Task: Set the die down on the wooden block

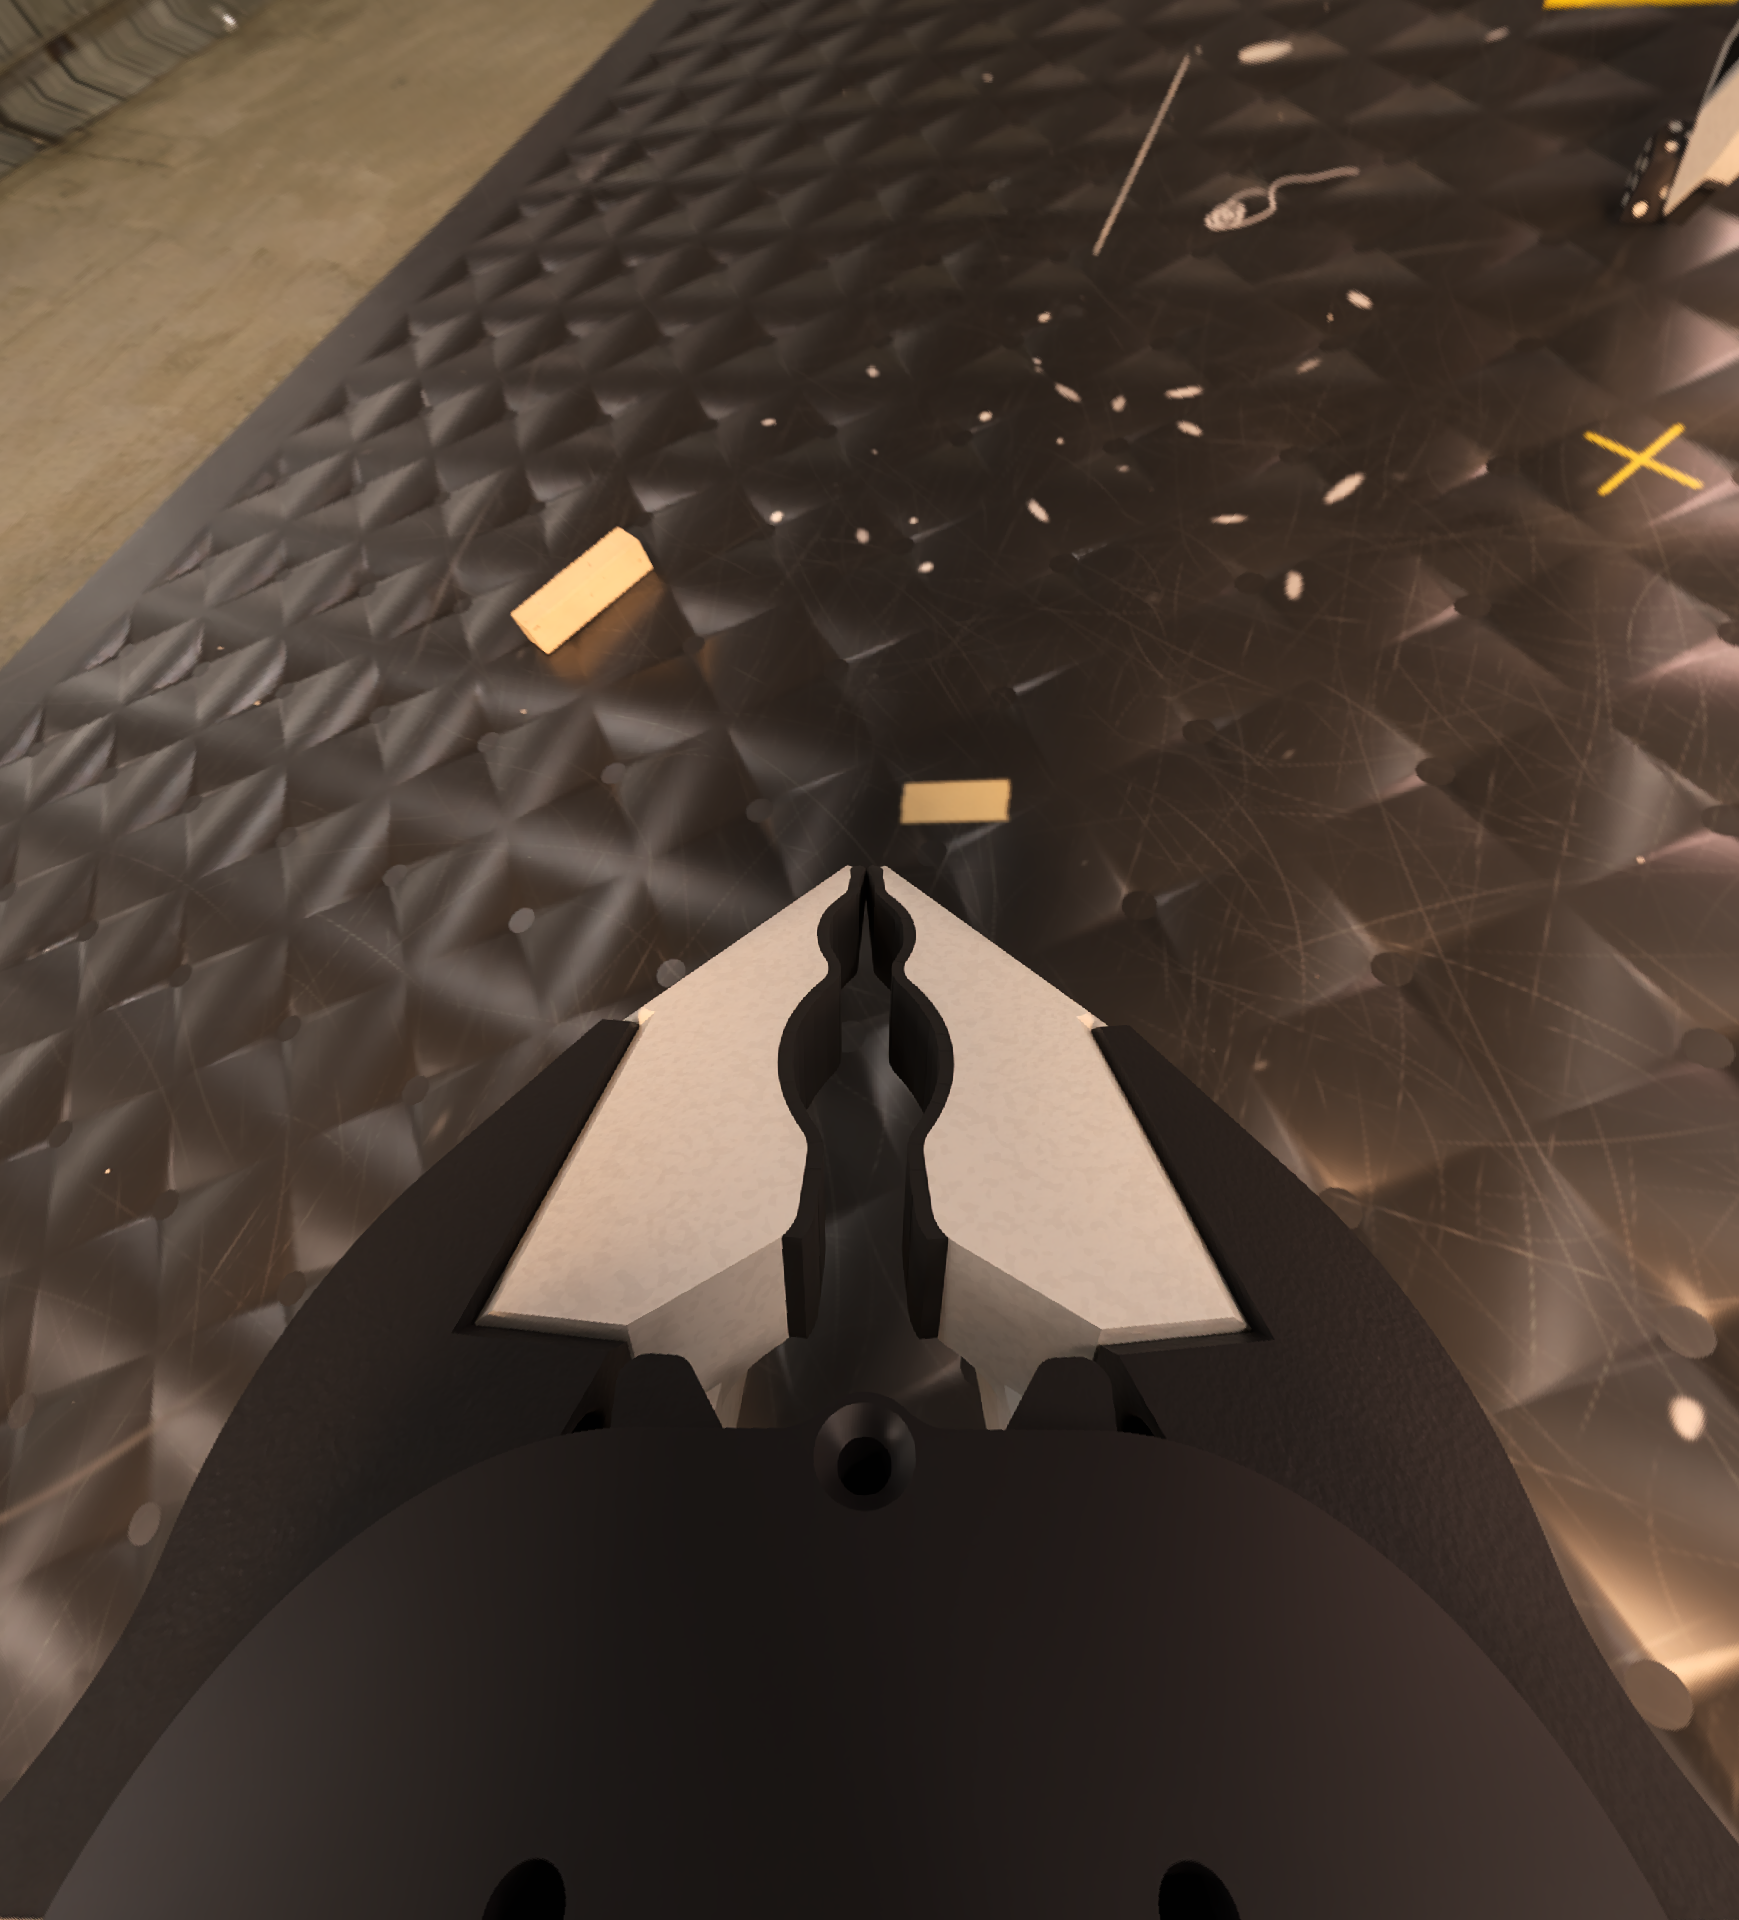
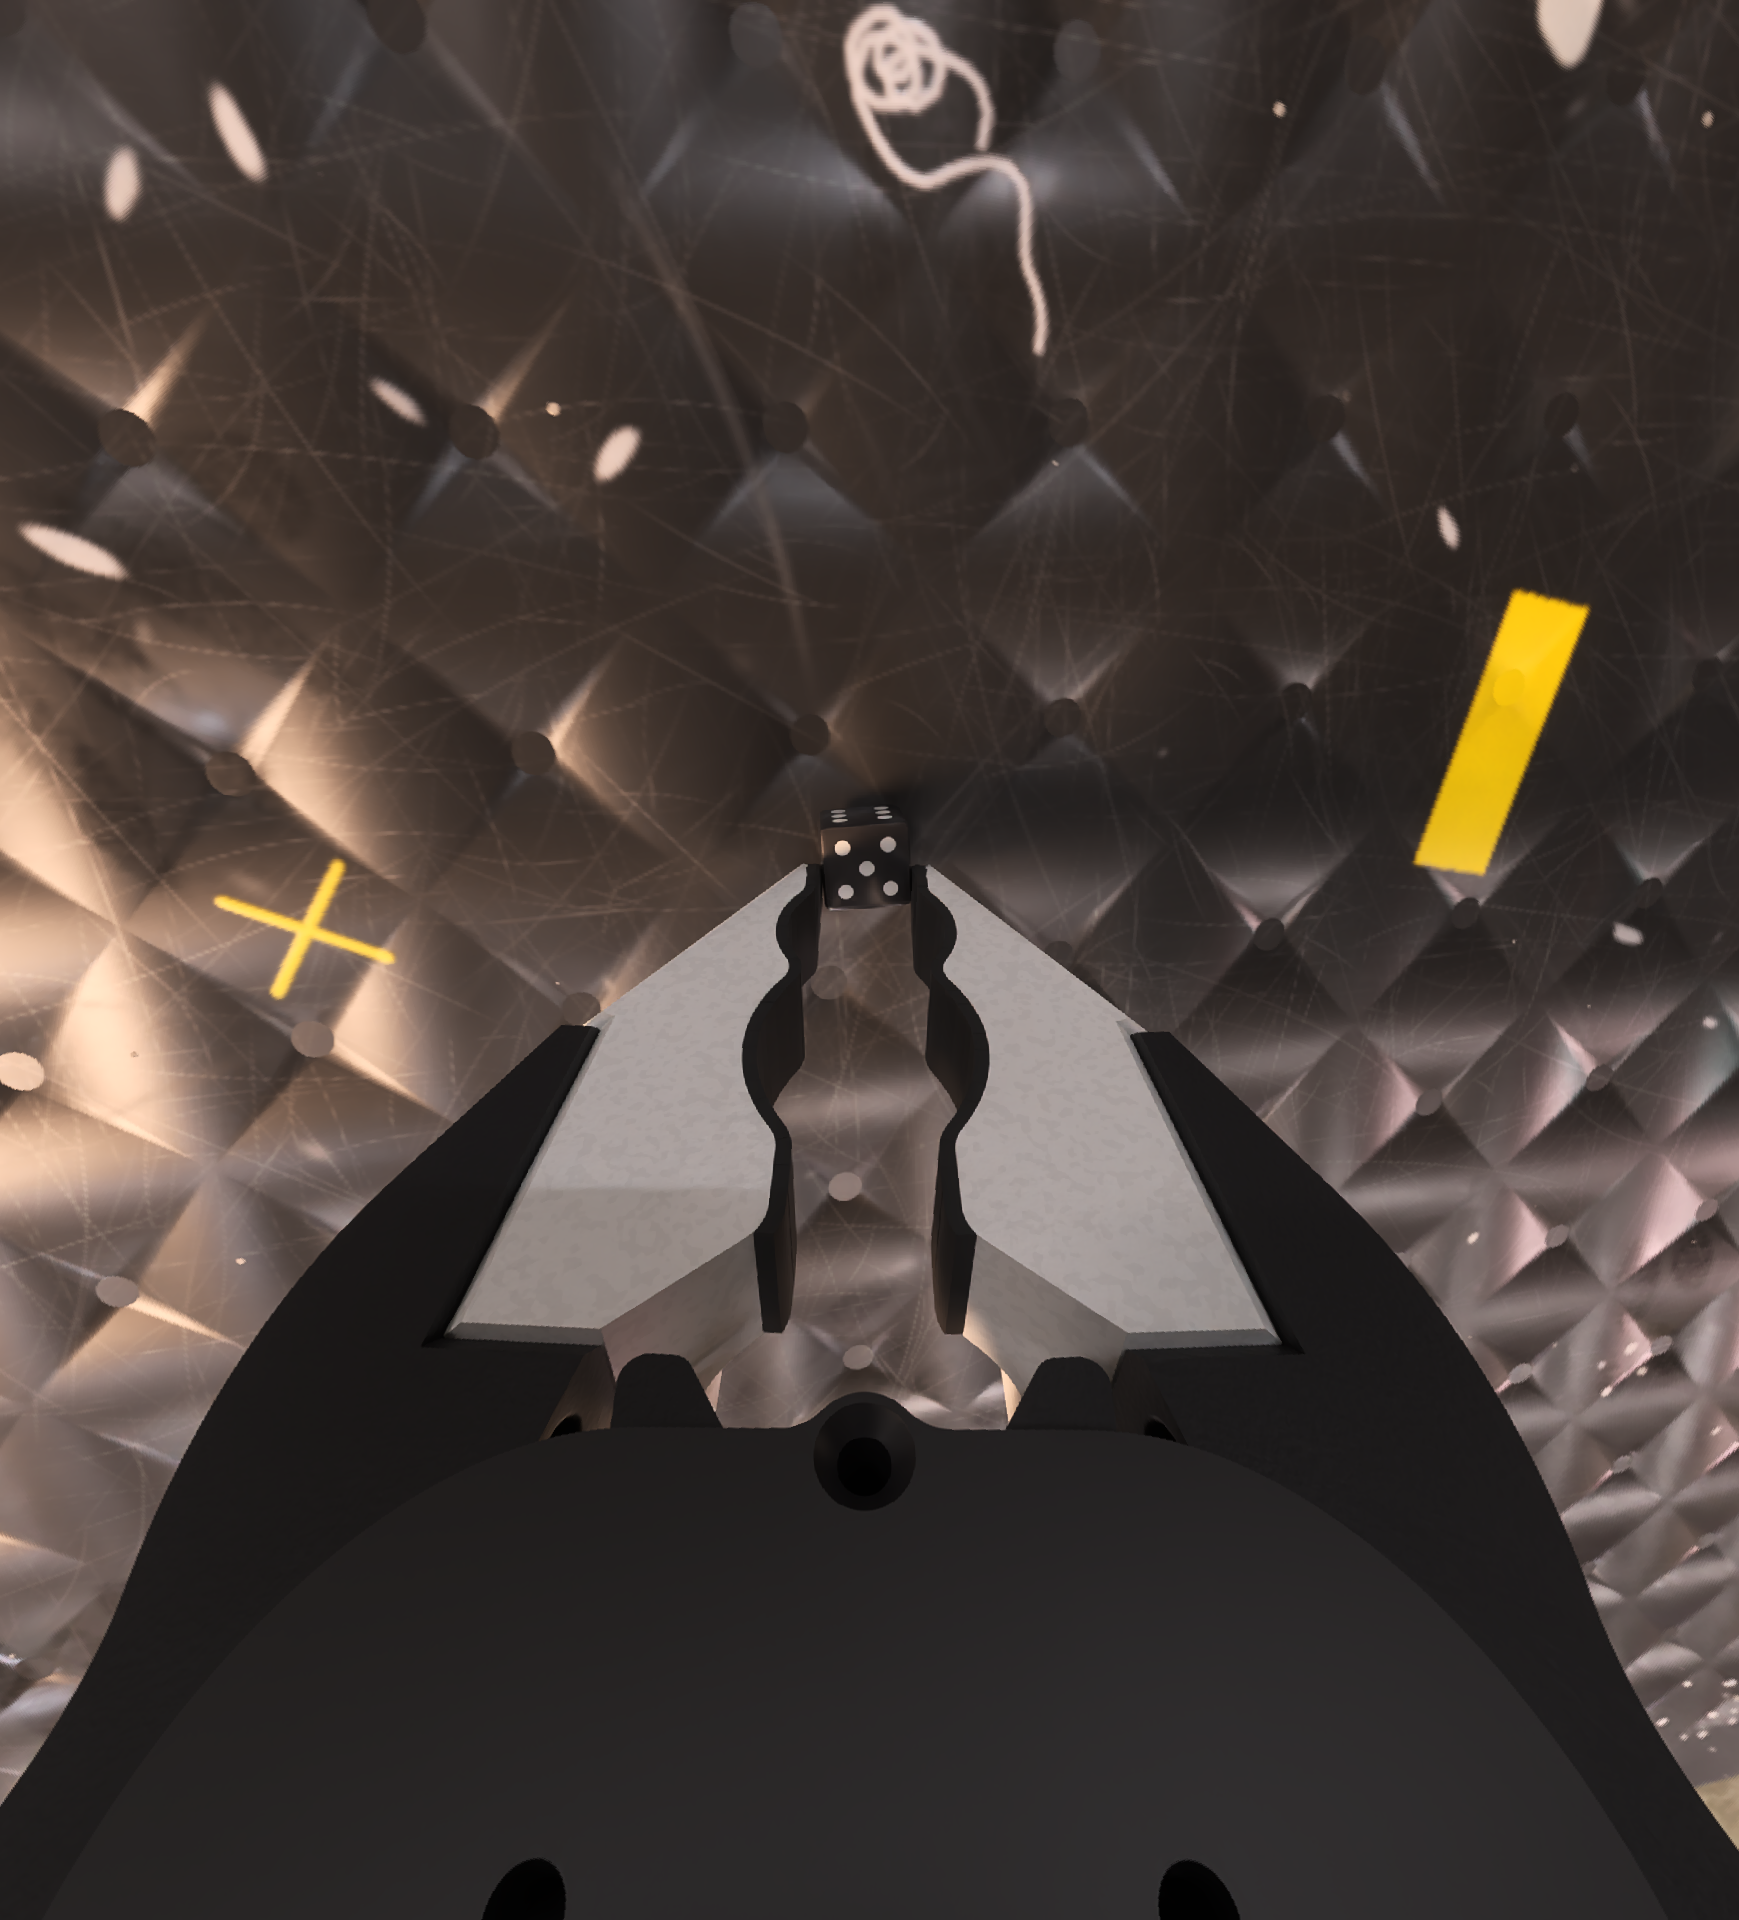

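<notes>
The die [image 2: 865, 860] is black with white pips and sits clamped between the tips of my right gripper [image 2: 865, 888]. In the left wrist view the die [image 1: 1654, 171] shows far off at the top right, held by the right gripper's fingers [image 1: 1722, 114], low over the table. A light wooden block [image 1: 582, 589] lies on the dark metal table, left of centre. A second tan block [image 1: 954, 801] lies just ahead of my left gripper [image 1: 865, 881], which is shut and empty. No block shows in the right wrist view.
A yellow cross mark [image 1: 1642, 473] [image 2: 304, 928] lies between the two grippers. A yellow strip [image 2: 1504, 730] is right of the die. A curled white string [image 2: 917, 114] [image 1: 1249, 203] and a thin rod [image 1: 1140, 156] lie farther off. The table's left edge [image 1: 252, 416] borders a concrete floor.
</notes>
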Robot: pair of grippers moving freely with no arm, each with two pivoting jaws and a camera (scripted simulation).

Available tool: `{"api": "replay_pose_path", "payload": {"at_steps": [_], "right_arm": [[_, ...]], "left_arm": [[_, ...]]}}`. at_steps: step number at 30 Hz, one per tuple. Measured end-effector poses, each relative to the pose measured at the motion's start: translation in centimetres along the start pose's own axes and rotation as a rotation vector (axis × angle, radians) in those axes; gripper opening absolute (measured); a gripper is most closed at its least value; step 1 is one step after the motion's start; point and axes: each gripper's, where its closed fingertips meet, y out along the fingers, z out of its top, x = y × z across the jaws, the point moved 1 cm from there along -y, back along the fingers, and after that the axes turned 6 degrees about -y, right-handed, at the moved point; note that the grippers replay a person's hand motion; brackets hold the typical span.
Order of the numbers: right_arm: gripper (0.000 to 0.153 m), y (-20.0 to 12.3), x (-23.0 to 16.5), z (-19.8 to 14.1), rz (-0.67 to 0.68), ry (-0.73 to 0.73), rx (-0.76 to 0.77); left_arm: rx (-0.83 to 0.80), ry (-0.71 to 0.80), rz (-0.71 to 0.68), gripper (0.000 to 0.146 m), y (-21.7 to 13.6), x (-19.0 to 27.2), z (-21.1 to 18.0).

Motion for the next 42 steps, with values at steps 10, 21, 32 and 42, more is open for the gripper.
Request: {"api": "replay_pose_path", "payload": {"at_steps": [10,21,32,42], "right_arm": [[0.017,-0.1,-6.2,4.5,0.079,-0.170,-0.019],[0.017,0.0,-13.5,10.8,0.129,-0.360,0.001],[0.017,-2.0,-15.1,13.1,0.126,-0.446,0.143],[0.017,-3.6,-3.6,2.2,0.113,-0.345,0.184]], "left_arm": [[-0.068,-0.012,-0.057,0.000,0.2,0.5,-1.0],[-0.107,-0.030,-0.047,0.000,0.2,-0.1,-1.7],[-0.090,-0.065,-0.025,0.000,0.1,-0.7,-1.7],[0.006,-0.104,0.165,0.000,-1.2,-3.9,-0.8]]}}
